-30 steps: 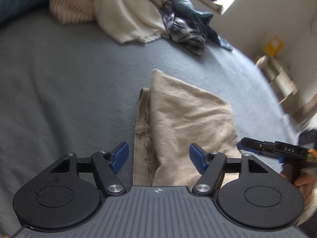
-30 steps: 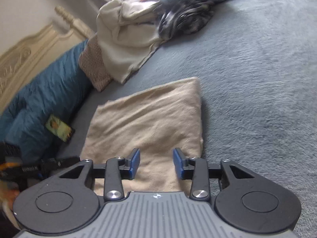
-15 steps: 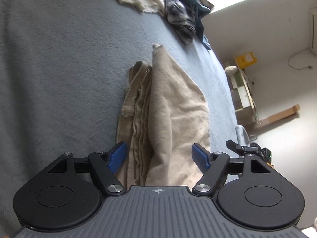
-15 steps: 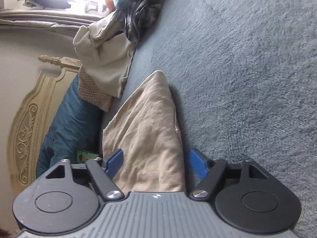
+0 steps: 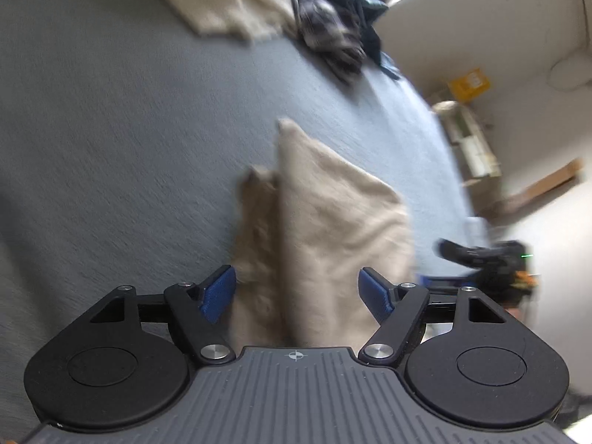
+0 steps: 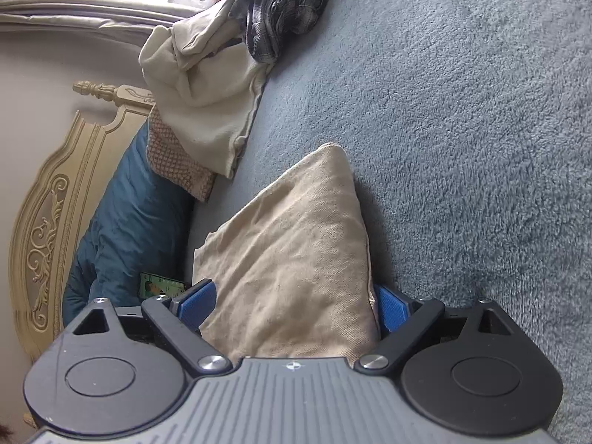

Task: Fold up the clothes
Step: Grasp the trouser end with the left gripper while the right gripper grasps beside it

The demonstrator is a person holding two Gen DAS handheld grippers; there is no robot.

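Hidden or unclear: we find the left wrist view smeared by motion, so the beige garment [image 5: 333,229] shows there without clear seams or weave. Its near end is cut off behind each gripper's grey body in both views. The right gripper [image 5: 477,259] appears in the left view only as a dark blur at the right edge, so we cannot read its jaws from there.

Surroundings: we list a grey-blue bed cover [image 6: 462,129] under everything; a cream garment [image 6: 207,100] and a dark plaid garment [image 6: 285,11] heaped at the far end; a knitted tan piece [image 6: 177,162] beneath the cream one; a teal duvet [image 6: 125,229] against a carved cream headboard [image 6: 48,229]; a small green card [image 6: 159,286] on the duvet. Nothing lies on the beige garment.

Task item: we record the beige garment folded into a thick wedge, lying flat on the cover, tapering to a point away from the grippers, lightly creased. In the left view a stack of folded edges shows along its left side.

Grippers: the left gripper [image 5: 298,294] stands with its blue pads apart, the garment between them and not pinched. The right gripper [image 6: 292,303] is opening its jaws, the garment's wide end between the pads, the right pad just beside the cloth edge.
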